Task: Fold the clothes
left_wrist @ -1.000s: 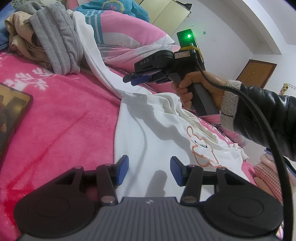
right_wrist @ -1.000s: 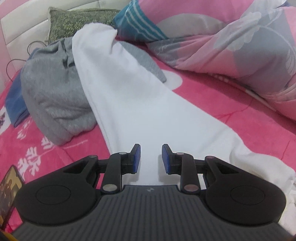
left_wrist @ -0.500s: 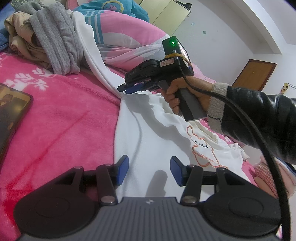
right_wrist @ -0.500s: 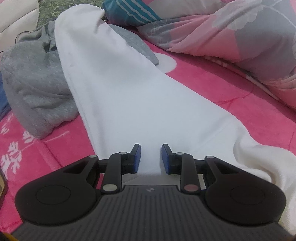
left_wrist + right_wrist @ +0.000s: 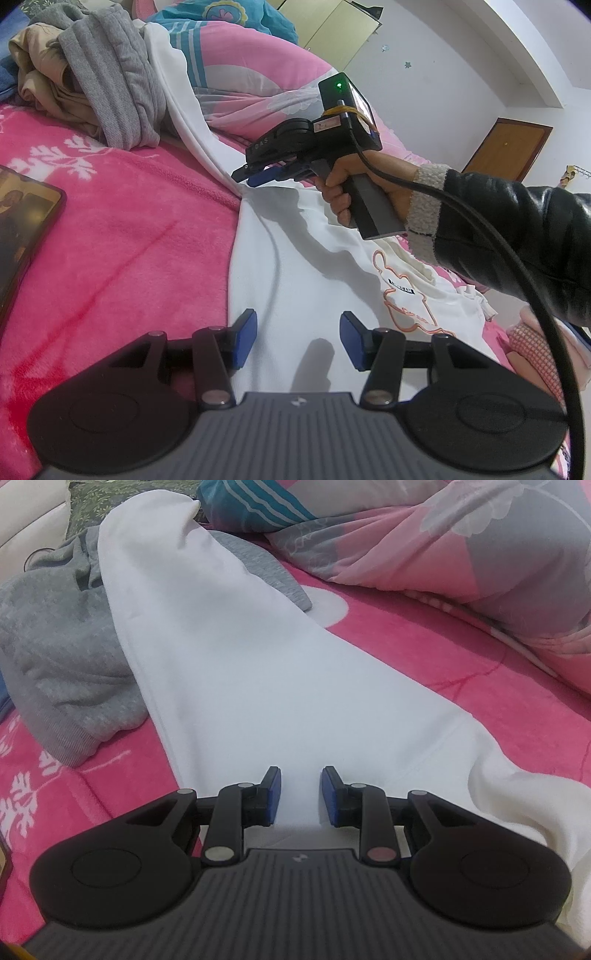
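Since the white top [image 5: 295, 258] lies spread over the pink blanket [image 5: 129, 240] from frame centre of the left view up to the upper left, its sleeve [image 5: 207, 646] draped onto the grey garment [image 5: 62, 664], it should handle as light, soft, limp knit that sags and creases wherever unsupported. Left gripper [image 5: 297, 341] hangs spread above the hem, holding nothing; right gripper [image 5: 300, 797], half spread, hangs above the sleeve's base, empty. Best hold, as a judgement: the doubled seam edge or cuff, not the flat single layer.
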